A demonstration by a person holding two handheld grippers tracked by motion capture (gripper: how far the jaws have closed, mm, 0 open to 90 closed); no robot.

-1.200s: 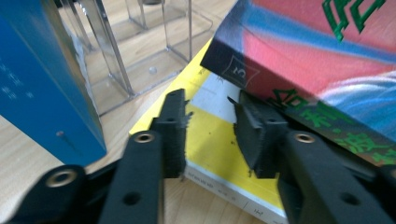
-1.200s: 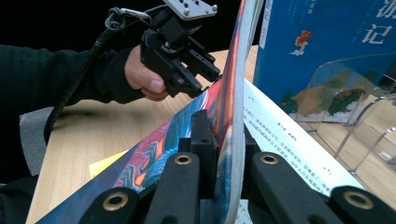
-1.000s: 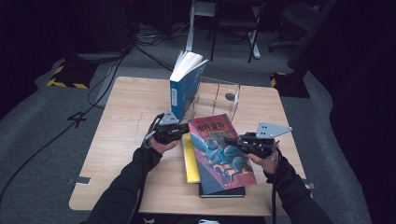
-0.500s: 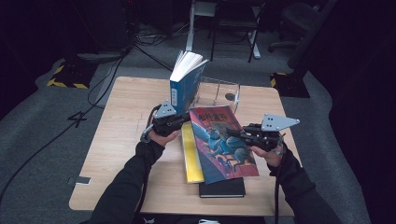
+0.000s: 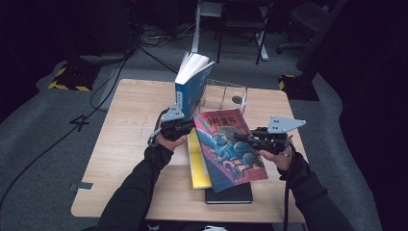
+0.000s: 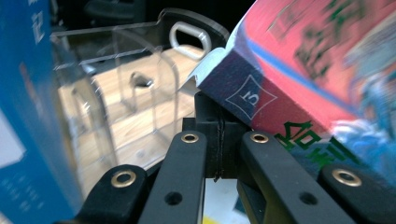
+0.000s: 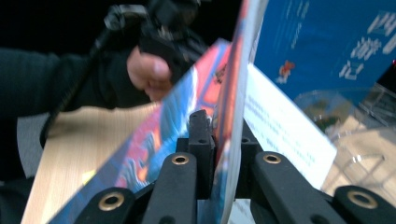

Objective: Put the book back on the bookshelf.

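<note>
The red book (image 5: 230, 147) is held tilted above the table (image 5: 130, 144), over a yellow book (image 5: 197, 166) and a black book (image 5: 230, 193). Its far corner lies near the upright blue book (image 5: 191, 86) and the clear rack (image 5: 226, 96); its right and near edges have open room. The left gripper (image 5: 190, 126) is closed against the spine corner, jaws nearly together. The right gripper (image 5: 240, 138) is clamped on the right edge, jaws barely apart, cover between them.

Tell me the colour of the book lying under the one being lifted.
Yellow book, lying on a black book; clearest in the high view.
</note>
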